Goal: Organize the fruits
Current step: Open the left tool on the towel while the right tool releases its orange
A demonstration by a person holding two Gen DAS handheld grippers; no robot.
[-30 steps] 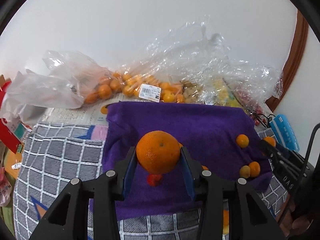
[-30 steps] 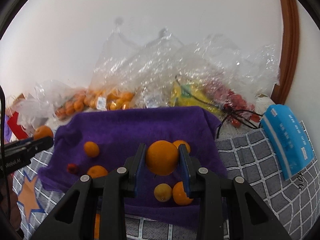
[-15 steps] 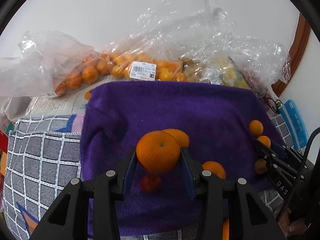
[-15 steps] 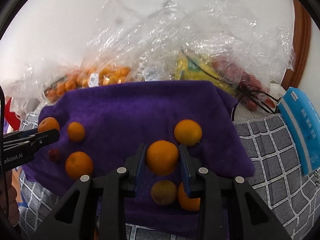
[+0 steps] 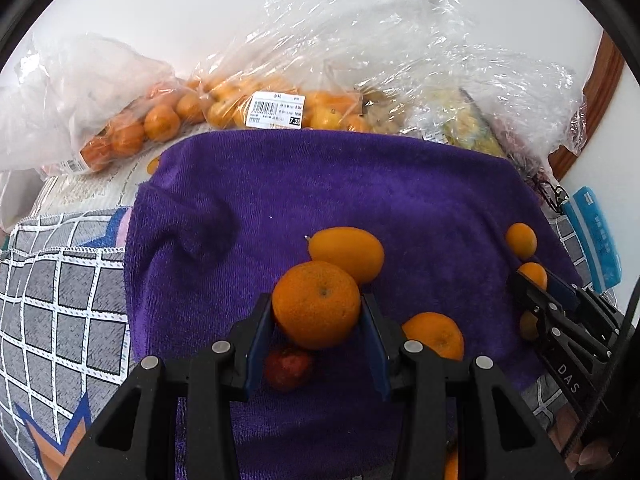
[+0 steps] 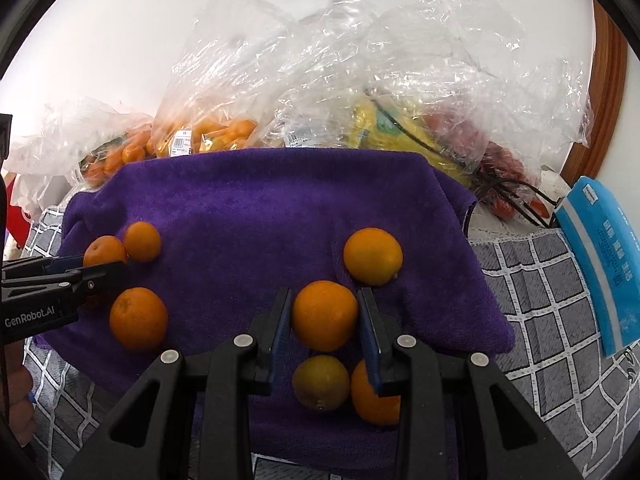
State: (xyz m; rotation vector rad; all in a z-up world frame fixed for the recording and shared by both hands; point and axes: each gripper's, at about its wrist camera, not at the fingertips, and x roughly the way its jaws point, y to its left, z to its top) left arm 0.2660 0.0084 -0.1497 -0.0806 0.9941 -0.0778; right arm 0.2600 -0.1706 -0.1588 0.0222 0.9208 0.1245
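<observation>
Light: bright, even, diffuse | Glare: white highlights glinting off the clear plastic bags [image 6: 360, 60] | Shadows: soft ones lying under fruit on the purple towel [image 5: 360, 184] | Distortion: fisheye bending edges, dark vignette ringing corners | Focus: mostly sharp

The upper middle of the purple towel [image 6: 256, 204] lies bare in both wrist views, wide enough for a hand-held gripper to pass. Loose oranges [image 6: 138, 317] crowd its lower left and lower right (one [image 6: 373, 255] sits right of centre). Plastic bags [image 6: 320, 92] wall off the far edge. A blue packet [image 6: 600, 264] blocks the right side.
</observation>
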